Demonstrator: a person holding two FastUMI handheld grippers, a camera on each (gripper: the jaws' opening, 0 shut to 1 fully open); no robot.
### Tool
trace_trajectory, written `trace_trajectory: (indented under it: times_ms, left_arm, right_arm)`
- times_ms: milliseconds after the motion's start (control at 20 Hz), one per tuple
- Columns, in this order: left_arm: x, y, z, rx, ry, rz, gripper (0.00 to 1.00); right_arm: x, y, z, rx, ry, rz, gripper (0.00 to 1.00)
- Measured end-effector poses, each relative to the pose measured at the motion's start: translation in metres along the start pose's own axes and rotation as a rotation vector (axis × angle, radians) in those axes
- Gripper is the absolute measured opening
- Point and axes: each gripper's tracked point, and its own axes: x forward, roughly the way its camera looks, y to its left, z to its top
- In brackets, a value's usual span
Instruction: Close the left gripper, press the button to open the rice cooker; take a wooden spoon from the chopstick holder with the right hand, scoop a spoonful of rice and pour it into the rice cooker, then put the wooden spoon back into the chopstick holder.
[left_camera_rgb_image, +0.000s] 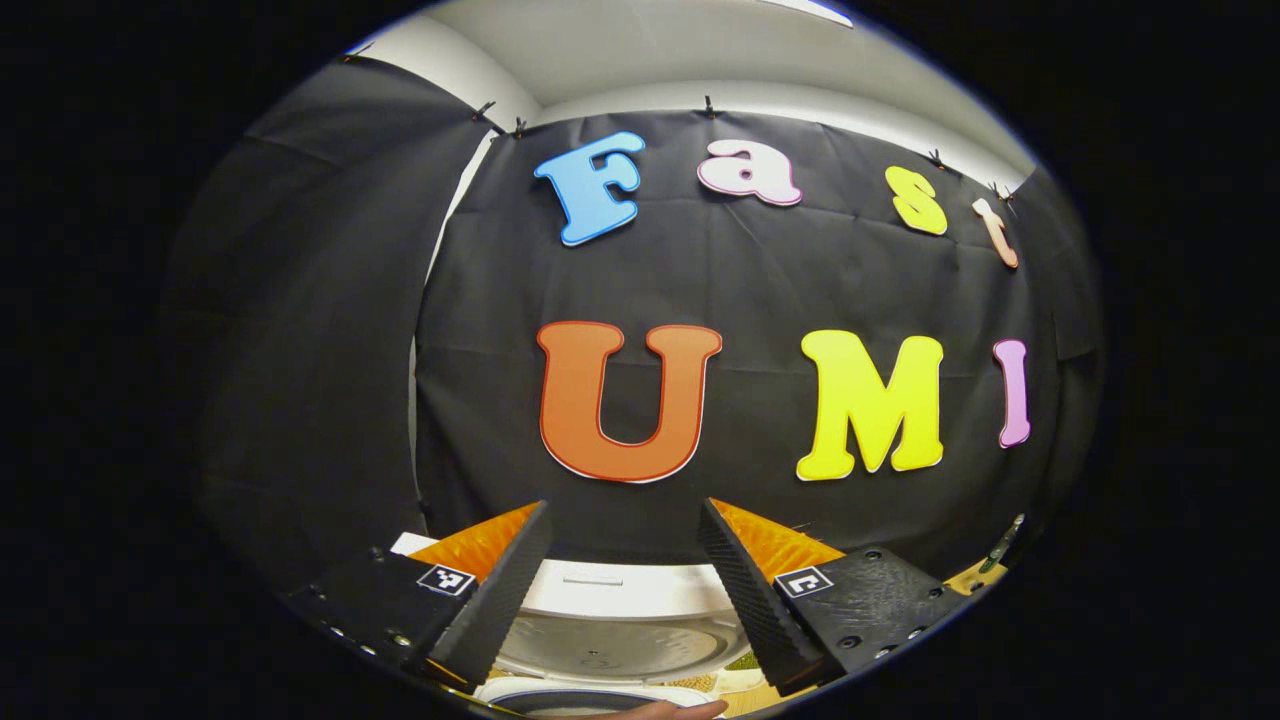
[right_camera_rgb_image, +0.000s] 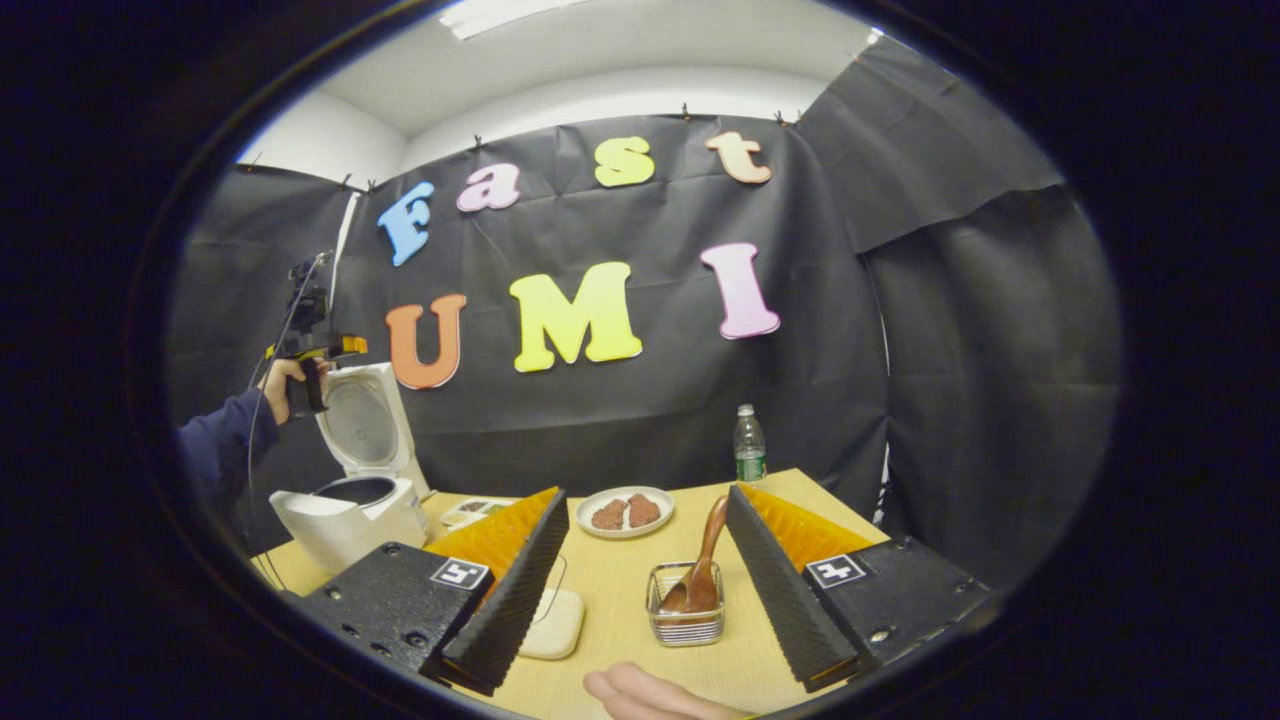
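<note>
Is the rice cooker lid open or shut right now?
Open: the rice cooker has its lid raised upright, exposing the pot's rim.

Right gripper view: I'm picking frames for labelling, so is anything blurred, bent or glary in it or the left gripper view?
Right gripper view: sharp, evenly lit; the fisheye bows the table edge; the wooden spoon and rice cooker read clearly. Left gripper view: the cooker's open lid lies low and partly hidden behind the left gripper; no glare.

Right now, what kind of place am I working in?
Probably a staged recording booth set up as a kitchen corner: black cloth wall, wooden table with an open rice cooker, a plate of food and a wooden spoon in its holder.
</note>
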Motion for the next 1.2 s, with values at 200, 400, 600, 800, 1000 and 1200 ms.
trace_trajectory:
  times_ms: [200, 400, 600, 800, 1000, 1200]
  left_arm:
    - [0.010, 0.011, -0.014, 0.091, 0.004, 0.024, 0.96]
    - [0.002, 0.014, -0.016, 0.090, 0.034, 0.026, 0.98]
    - [-0.019, 0.010, -0.019, 0.091, 0.069, 0.013, 0.95]
    - [-0.053, 0.008, -0.023, 0.089, 0.085, 0.004, 0.95]
    - [-0.088, 0.004, -0.035, 0.088, 0.098, 0.000, 0.94]
    - [-0.119, -0.001, -0.058, 0.077, 0.171, -0.019, 0.94]
  right_arm:
    - [-0.001, 0.014, -0.002, -0.054, 0.005, -0.003, 1.00]
    - [-0.014, 0.030, -0.007, -0.063, 0.020, 0.012, 0.96]
    - [-0.040, 0.038, 0.000, -0.075, 0.001, 0.039, 0.96]
    - [-0.060, 0.036, -0.004, -0.042, 0.002, 0.053, 1.00]
    - [-0.080, 0.035, -0.007, -0.011, 0.013, 0.076, 1.00]
    - [-0.099, 0.025, -0.005, -0.010, 0.005, 0.069, 0.96]
